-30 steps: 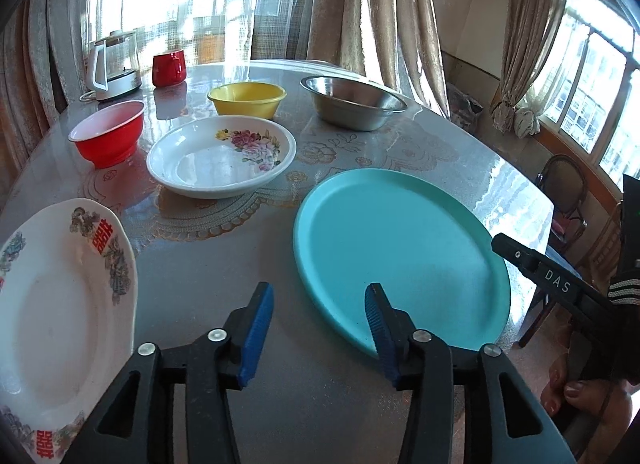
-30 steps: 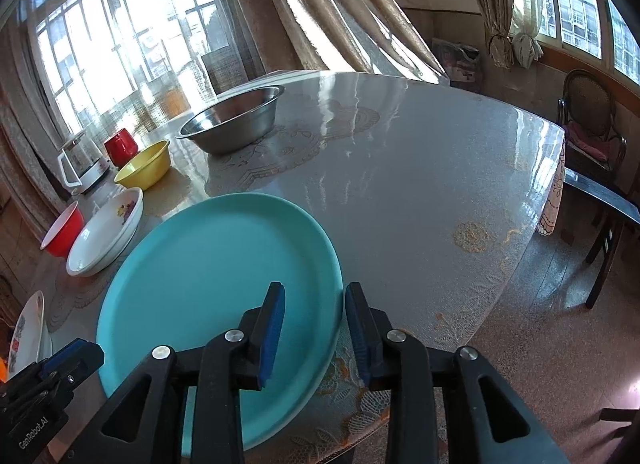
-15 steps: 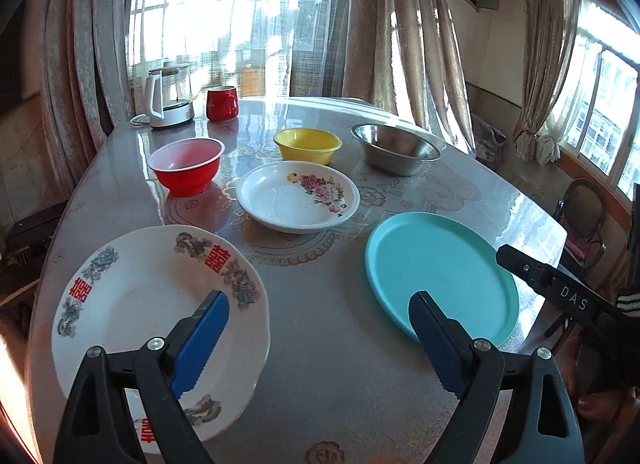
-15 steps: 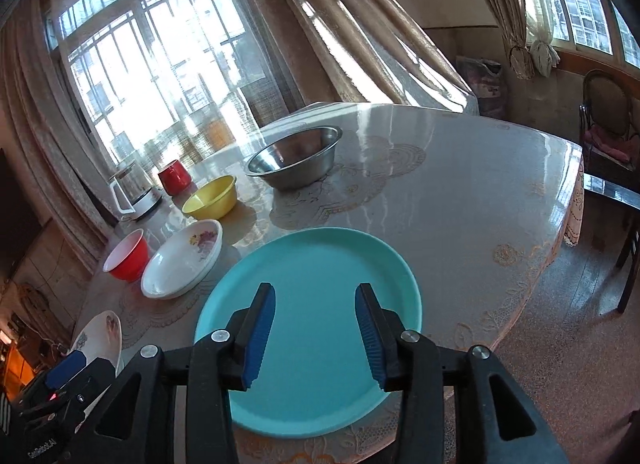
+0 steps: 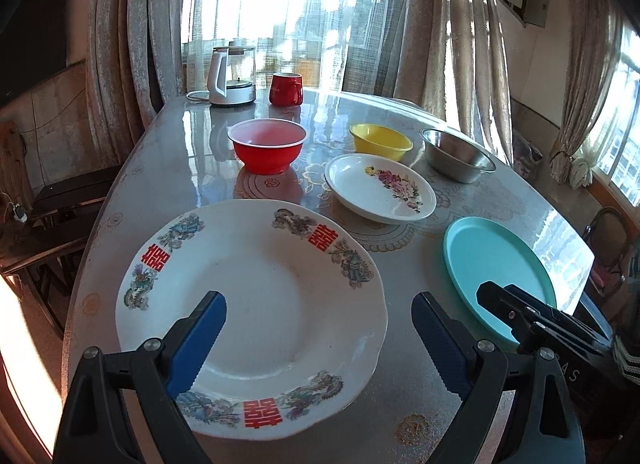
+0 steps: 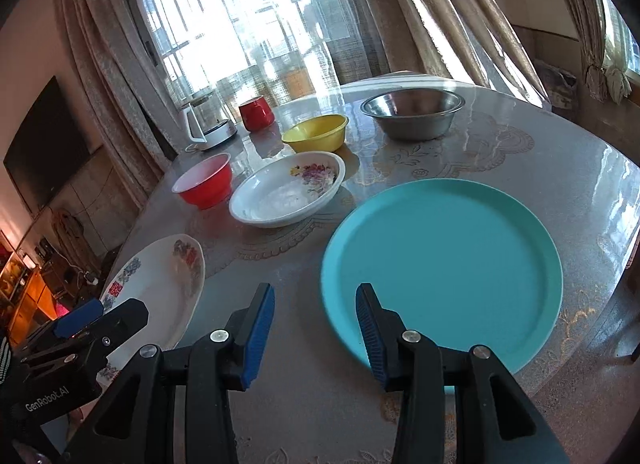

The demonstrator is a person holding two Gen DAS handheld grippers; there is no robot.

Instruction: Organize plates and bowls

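A large white plate [image 5: 256,288] with red characters lies at the near left of the table, and my left gripper [image 5: 318,304] hovers above it, open wide and holding nothing. Right of it lies a teal plate [image 6: 440,264]; my right gripper [image 6: 315,292] stands open over its near left edge, empty. Farther back are a white floral plate [image 5: 380,187], a red bowl [image 5: 266,147], a yellow bowl [image 5: 380,139] and a steel bowl [image 5: 458,155]. Each gripper shows at the edge of the other's view.
A glass kettle [image 5: 232,75] and a red mug [image 5: 285,89] stand at the far edge of the round glossy table [image 5: 180,167]. Curtains and windows lie behind. A chair [image 5: 608,236] stands off the right side, and dark furniture sits at the left.
My left gripper swung from the teal plate to above the white plate and opened much wider. My right gripper pulled back from the teal plate, shifted left and opened a little.
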